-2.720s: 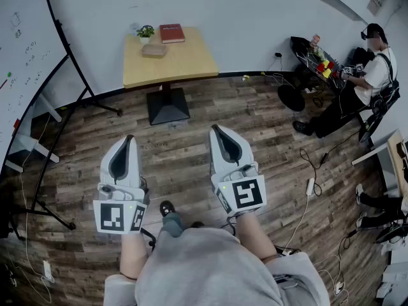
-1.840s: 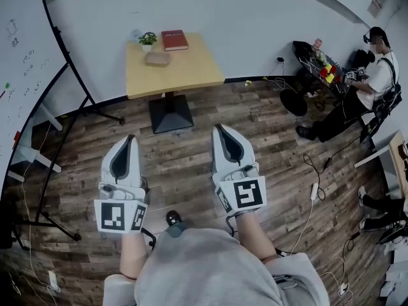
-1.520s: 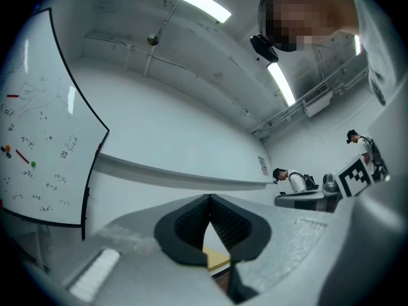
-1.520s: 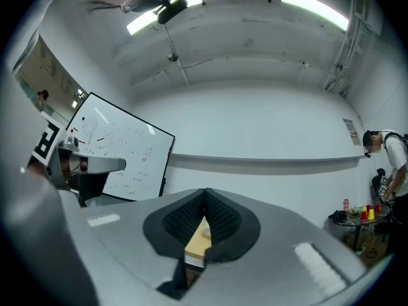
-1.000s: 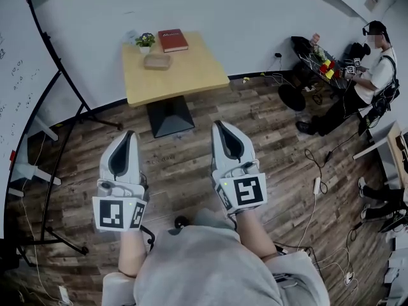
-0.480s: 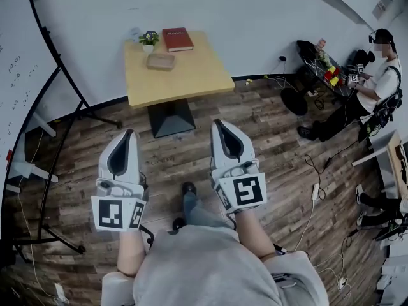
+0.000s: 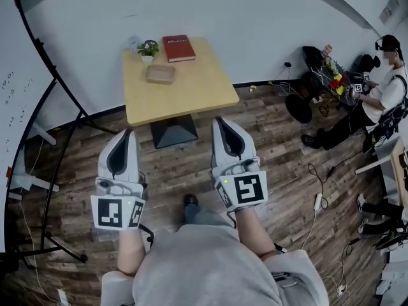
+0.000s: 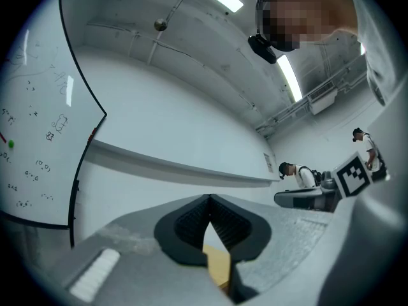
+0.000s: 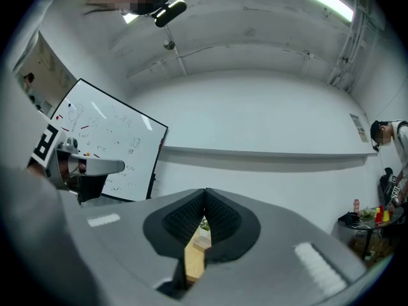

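Wooden table (image 7: 191, 91) at 12 o'clock of both tongs, close ahead.
The left gripper (image 7: 127, 133) and the right gripper (image 7: 220, 121) hover side by side over the plank floor (image 7: 185, 164), each with jaws pressed together on nothing. On the table lie a shallow tray (image 7: 160, 74) near the middle, a red book (image 7: 178, 48) at the 12 o'clock edge and a small plant (image 7: 148, 48) at 11. The table looks heavy and stiff on its pedestal; I think only its thin front edge offers a hold.

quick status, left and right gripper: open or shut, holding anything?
Left gripper: shut, black jaw pads meet at the tips, nothing between them.
Right gripper: shut, pads tip to tip, empty.
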`<state>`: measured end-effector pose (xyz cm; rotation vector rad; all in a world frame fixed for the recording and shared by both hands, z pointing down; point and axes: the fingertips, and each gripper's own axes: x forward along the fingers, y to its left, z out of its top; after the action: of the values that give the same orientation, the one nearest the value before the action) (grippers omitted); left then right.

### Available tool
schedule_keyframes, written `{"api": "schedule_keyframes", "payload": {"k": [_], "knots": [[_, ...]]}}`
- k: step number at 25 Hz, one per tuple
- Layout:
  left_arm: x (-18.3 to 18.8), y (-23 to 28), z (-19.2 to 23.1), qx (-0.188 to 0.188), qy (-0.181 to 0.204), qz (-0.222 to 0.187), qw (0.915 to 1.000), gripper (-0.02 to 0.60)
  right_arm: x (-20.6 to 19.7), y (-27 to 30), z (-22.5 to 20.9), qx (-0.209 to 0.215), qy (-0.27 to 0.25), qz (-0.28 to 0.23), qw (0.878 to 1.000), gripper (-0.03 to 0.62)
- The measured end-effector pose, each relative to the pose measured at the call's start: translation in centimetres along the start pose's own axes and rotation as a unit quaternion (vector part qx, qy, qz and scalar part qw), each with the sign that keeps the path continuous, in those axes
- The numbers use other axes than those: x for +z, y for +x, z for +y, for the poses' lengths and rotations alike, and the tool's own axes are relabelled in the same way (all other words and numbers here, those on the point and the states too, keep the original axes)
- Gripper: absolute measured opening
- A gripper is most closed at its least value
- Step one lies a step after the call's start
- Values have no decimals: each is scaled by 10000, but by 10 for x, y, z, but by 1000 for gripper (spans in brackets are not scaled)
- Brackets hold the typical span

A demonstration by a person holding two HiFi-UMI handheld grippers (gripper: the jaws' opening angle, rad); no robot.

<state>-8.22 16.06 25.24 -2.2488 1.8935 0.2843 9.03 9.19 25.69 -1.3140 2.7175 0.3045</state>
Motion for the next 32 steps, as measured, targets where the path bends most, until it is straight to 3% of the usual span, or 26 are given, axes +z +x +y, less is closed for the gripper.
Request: {"api": "schedule_keyframes", "payload": {"k": [20,32], "knots": [[-26,128,22,269,128,-68,9995,3,-27,111,-79,298,104,-90,9995,0],[-43,151,30,381,160,82,9991,3,-47,139,-92,439,232,-13,9988,0]]}}
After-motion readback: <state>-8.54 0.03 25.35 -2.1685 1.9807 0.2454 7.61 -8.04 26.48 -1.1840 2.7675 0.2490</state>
